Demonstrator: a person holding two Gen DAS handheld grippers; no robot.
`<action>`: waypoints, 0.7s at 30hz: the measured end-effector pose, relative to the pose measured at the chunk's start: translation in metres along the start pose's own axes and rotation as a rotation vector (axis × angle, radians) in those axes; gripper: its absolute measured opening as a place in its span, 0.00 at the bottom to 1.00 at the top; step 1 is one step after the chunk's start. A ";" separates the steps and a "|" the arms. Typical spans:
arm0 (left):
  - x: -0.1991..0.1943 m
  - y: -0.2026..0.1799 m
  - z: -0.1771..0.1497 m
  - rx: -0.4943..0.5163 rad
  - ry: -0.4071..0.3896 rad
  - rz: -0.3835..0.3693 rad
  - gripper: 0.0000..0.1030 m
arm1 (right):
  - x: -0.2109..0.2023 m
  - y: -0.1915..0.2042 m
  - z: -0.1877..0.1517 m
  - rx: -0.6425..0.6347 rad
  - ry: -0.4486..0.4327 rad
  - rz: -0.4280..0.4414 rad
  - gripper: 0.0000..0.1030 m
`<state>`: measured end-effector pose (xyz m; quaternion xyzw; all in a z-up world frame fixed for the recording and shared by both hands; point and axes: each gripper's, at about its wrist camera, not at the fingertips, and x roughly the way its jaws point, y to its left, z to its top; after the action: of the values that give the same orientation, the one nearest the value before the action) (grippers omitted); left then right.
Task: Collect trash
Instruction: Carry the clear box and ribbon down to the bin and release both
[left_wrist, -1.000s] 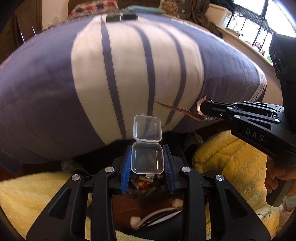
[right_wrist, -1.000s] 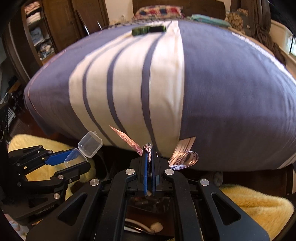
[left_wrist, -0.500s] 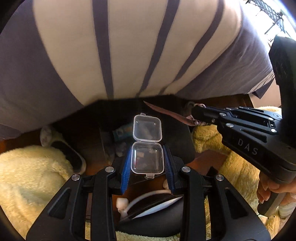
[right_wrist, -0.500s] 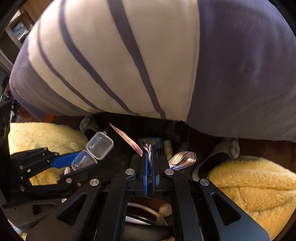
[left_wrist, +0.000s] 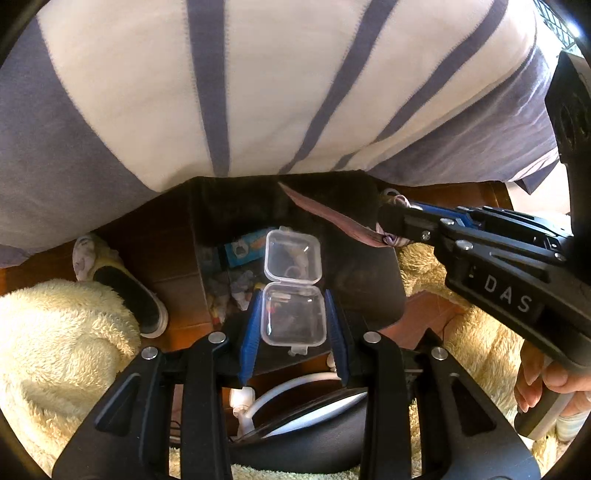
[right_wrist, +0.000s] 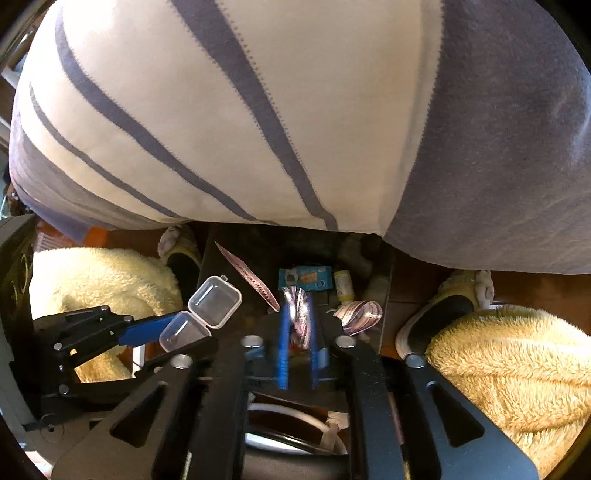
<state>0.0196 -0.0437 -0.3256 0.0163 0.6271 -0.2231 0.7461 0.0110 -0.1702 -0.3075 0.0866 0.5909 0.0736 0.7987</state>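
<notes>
My left gripper (left_wrist: 293, 314) is shut on a small clear plastic box (left_wrist: 293, 317) with its hinged lid (left_wrist: 293, 260) flipped open; it also shows in the right wrist view (right_wrist: 201, 314). My right gripper (right_wrist: 298, 325) holds a crumpled pink striped wrapper (right_wrist: 298, 317); its jaws have a small gap and look blurred. The wrapper's long strip (left_wrist: 325, 218) sticks out to the left. Both grippers hover over a dark trash bin (left_wrist: 365, 280) on the floor that holds several scraps, among them a blue packet (right_wrist: 306, 277).
A bed with a purple and cream striped cover (left_wrist: 258, 92) overhangs the bin. Slippers (left_wrist: 122, 284) (right_wrist: 439, 310) lie on the wooden floor. Fluffy yellow fabric (left_wrist: 55, 350) (right_wrist: 509, 369) flanks the bin. A white cable (left_wrist: 280, 387) lies below.
Both grippers tilted down from the bed top and moved over the bin with their loads. The right gripper's jaws have parted slightly around the wrapper.
</notes>
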 end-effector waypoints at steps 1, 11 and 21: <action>-0.001 0.001 0.000 -0.002 -0.003 0.002 0.34 | -0.001 -0.002 0.000 0.005 -0.005 -0.001 0.43; -0.030 0.000 -0.002 -0.008 -0.101 0.070 0.85 | -0.032 -0.007 -0.001 0.031 -0.117 -0.057 0.88; -0.086 -0.003 -0.006 -0.006 -0.236 0.061 0.92 | -0.081 -0.012 -0.002 0.047 -0.228 -0.103 0.97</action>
<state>0.0032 -0.0181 -0.2453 0.0069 0.5349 -0.1988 0.8212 -0.0147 -0.1998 -0.2350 0.0827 0.5015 0.0080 0.8612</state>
